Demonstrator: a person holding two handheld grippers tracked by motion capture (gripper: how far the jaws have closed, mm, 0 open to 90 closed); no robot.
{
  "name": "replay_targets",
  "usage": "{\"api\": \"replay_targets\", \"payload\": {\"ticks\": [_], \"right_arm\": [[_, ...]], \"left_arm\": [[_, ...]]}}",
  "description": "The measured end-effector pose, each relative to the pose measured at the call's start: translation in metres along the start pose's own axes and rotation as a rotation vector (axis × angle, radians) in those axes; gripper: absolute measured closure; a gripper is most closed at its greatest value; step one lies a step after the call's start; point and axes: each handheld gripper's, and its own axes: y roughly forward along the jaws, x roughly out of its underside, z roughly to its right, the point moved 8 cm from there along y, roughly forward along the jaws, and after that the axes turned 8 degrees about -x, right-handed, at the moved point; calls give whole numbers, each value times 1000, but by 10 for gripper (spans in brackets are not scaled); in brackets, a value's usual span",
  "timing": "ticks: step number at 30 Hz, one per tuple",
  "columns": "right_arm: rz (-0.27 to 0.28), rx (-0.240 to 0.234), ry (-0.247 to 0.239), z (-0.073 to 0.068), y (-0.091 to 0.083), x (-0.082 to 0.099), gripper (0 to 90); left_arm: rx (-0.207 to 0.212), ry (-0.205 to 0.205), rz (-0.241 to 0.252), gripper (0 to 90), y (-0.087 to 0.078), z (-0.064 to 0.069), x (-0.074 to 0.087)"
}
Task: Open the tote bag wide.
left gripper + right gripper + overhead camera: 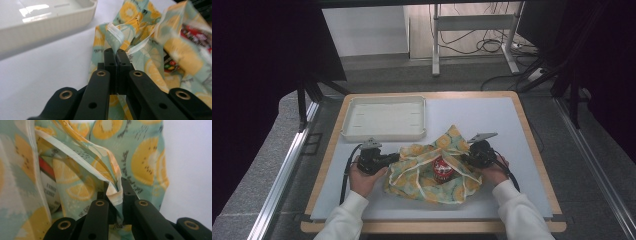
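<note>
Table: white mat (492, 115) on a wooden top, wood showing along the edges.
Cloth: mint fabric printed with orange and lemon slices (432, 167), lying toward the near edge of the mat, about midway between left and right edges. Bunched and folded up around a can; one pointed corner sticks up toward the far side.
Can: red, with a pale label (443, 169), sitting in the middle of the cloth, partly wrapped. In the left gripper view a strip of red print shows between the folds (197, 35).
Left gripper: (388, 159) at the cloth's left side, hand low on the mat. Jaws pressed together on a white-hemmed edge of the cloth (115, 37); the hem stands up just past the tips.
Right gripper: (468, 156) at the cloth's right side. Jaws nearly together, pinching a folded hem of the cloth (113, 192) between them.
Tray: empty cream plastic tray (384, 117) at the far left corner of the mat, near the left gripper but apart from the cloth.
Sleeves: white, coming in from the near edge.
</note>
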Motion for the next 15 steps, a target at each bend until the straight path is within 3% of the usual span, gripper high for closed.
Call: {"api": "replay_targets", "payload": {"ticks": [7,15], "right_arm": [[-29,-5,0,0,4,10,845],[-11,-17,4,1,3,13,842]], "left_arm": [[1,-1,-56,900,12,0,14],[-3,-5,-85,898,20,-1,21]]}}
